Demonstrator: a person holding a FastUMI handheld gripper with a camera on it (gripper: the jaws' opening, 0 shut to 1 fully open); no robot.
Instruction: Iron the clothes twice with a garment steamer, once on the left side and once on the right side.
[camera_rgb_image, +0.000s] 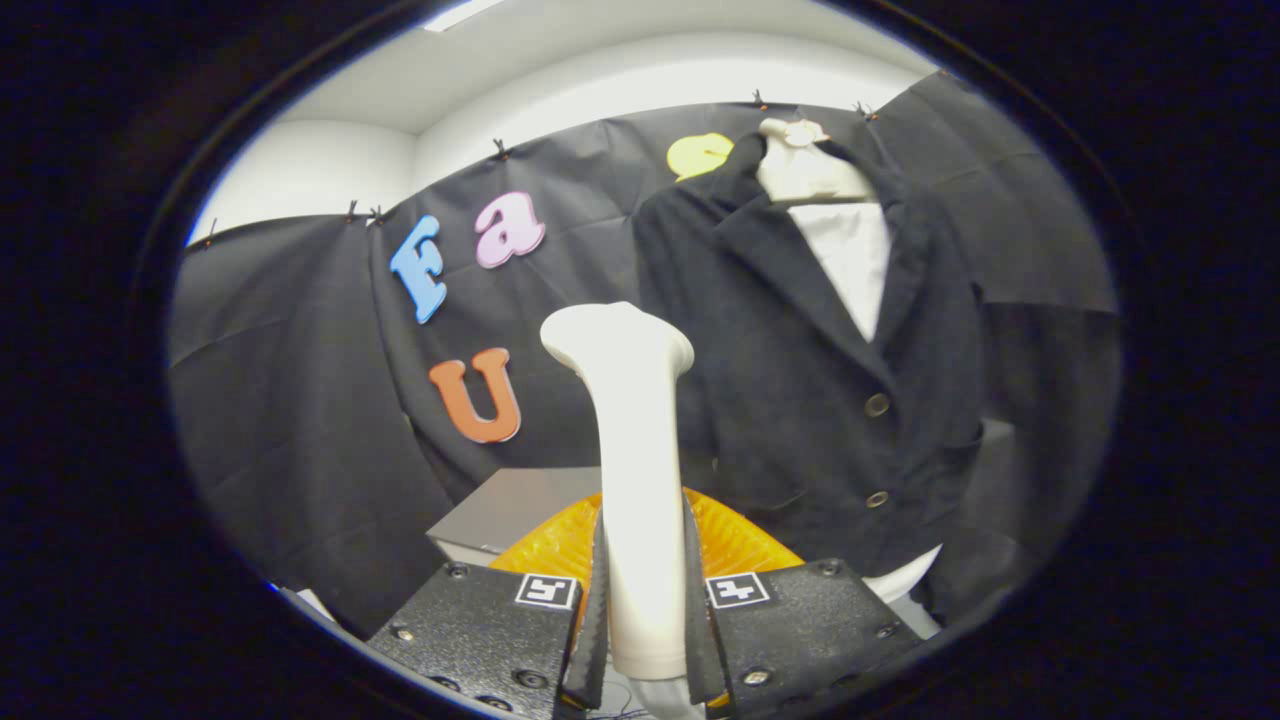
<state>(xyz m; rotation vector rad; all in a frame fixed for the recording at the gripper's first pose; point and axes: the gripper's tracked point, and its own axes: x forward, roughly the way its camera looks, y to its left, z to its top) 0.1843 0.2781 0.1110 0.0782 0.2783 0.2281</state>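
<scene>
Claw (645, 610) grips upright steamer (635, 470) before hung jacket (800, 380).

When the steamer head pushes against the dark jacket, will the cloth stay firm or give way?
The jacket hangs from a form, so it would probably swing back. Its cloth looks thick, likely only slightly floppy. The tool grips the steamer firmly.

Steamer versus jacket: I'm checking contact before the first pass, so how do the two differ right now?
The white garment steamer stands upright, clamped between the fingers of the tool; the dark jacket hangs on a mannequin beyond them. The steamer is smooth and pale, the jacket textured and buttoned. The steamer head overlaps the jacket's edge; contact cannot be judged.
</scene>
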